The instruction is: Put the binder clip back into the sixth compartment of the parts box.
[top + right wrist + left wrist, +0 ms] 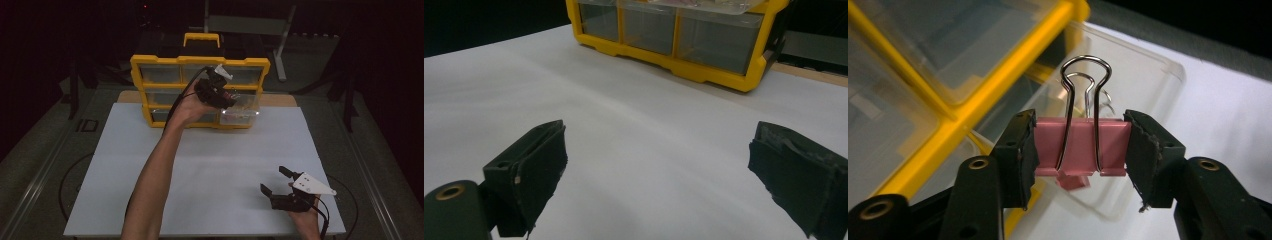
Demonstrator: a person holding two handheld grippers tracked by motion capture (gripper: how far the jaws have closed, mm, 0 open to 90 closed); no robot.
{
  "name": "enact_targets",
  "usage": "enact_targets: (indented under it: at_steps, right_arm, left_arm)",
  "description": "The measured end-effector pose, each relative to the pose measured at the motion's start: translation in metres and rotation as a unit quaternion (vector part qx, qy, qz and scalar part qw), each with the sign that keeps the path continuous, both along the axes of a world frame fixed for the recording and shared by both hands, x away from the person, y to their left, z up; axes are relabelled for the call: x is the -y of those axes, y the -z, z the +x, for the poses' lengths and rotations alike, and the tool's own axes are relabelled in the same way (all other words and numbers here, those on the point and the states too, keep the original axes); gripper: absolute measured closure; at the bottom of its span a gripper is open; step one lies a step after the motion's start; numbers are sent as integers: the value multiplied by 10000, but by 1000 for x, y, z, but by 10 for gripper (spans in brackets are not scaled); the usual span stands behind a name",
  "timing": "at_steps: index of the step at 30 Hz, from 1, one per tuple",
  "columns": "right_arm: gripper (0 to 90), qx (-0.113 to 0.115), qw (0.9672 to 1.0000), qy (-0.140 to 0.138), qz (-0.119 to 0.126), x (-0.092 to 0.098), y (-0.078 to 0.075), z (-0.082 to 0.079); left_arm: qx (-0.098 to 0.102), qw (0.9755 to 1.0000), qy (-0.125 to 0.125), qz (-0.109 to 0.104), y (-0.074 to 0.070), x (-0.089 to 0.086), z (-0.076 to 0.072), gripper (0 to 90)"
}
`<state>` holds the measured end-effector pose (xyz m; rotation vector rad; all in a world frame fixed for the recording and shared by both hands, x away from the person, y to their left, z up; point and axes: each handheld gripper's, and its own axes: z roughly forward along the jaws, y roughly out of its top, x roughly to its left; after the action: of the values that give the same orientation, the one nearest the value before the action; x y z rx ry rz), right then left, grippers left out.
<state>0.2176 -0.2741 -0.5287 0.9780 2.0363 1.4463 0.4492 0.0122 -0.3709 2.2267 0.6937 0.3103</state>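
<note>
Left gripper view: our left tongs (1080,150) clamp a pink binder clip (1080,145) over the pulled-out clear drawer (1143,70) of the yellow organizer (963,115); at five o'clock on the desk (210,165), our right tongs (280,181) gape apart.

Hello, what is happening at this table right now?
A person works with a claw in each hand. The left claw has a pink binder clip between its pads, over a clear drawer pulled out of the yellow organizer. It is hard to tell if the pads press on the clip. The right claw is open, with nothing in it, low over the white table near the person.
</note>
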Motion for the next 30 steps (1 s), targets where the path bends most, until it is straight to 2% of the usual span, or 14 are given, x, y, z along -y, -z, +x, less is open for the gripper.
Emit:
enact_targets:
  at_steps: [1,2,4,9,13,17,21,23,28,30]
  right_arm:
    - [79,5,10000,3,3,0,0,0]
    - [79,7,10000,-1,7,1,0,0]
    - [79,-3,10000,4,20,1,0,0]
    - [79,-13,10000,-38,-5,-2,0,0]
    - [79,-11,10000,-69,-18,-5,0,0]
    - [78,-9,10000,-87,-33,-7,1,0]
    - [78,-16,9999,-110,-39,-9,1,0]
    - [78,-22,9999,-119,-31,-10,1,-1]
    - [78,-12,9999,-161,-46,-13,1,-2]
    - [78,-1,9999,-164,-46,-13,1,-2]
  left_arm:
    - [5,10000,-70,58,1,-1,0,185]
    - [-20,9999,-93,64,3,-3,0,119]
    - [-59,9999,-111,51,6,-11,-3,48]
    - [-57,9998,-180,-39,19,-41,-18,8]
    - [45,9995,-245,-193,32,-71,-38,1]
    - [212,9985,-426,-270,48,-101,-68,1]
    - [464,9961,-668,-337,68,-131,-105,0]
    - [584,9946,-785,-339,81,-145,-124,0]
    - [668,9889,-1214,-528,115,-179,-168,0]
    - [731,9869,-1353,-493,128,-191,-184,0]
